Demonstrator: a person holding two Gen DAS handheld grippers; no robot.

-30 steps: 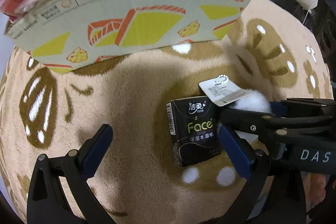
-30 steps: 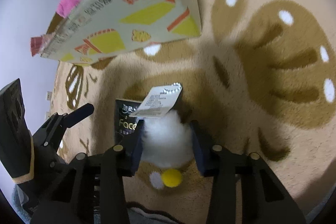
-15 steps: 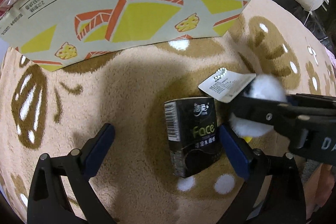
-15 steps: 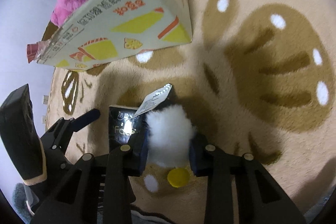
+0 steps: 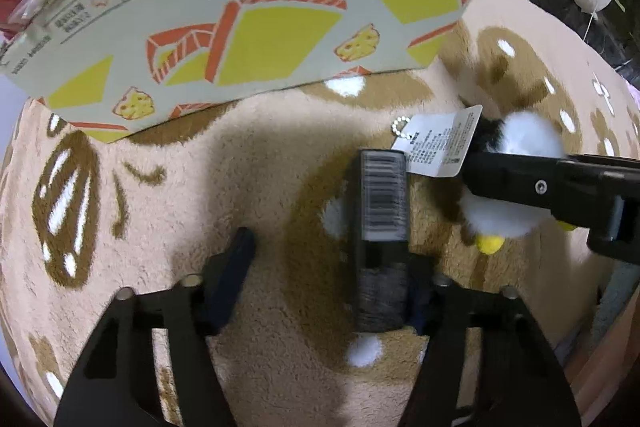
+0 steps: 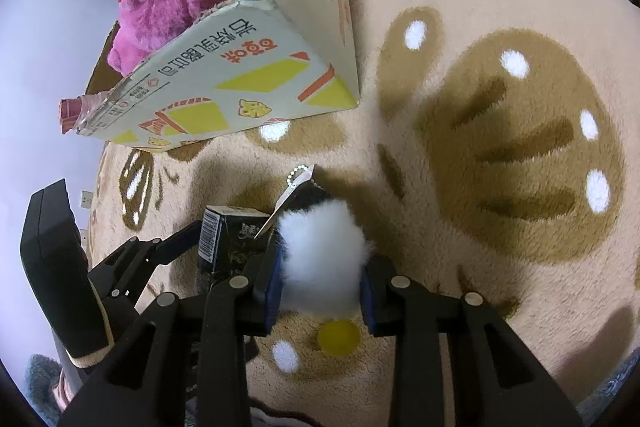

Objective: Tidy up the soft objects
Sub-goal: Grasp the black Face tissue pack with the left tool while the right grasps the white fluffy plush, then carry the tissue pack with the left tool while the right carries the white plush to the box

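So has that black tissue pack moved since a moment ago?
Yes. The black tissue pack has tipped from lying flat on the rug onto its edge, barcode up, with the left tool closing around it.
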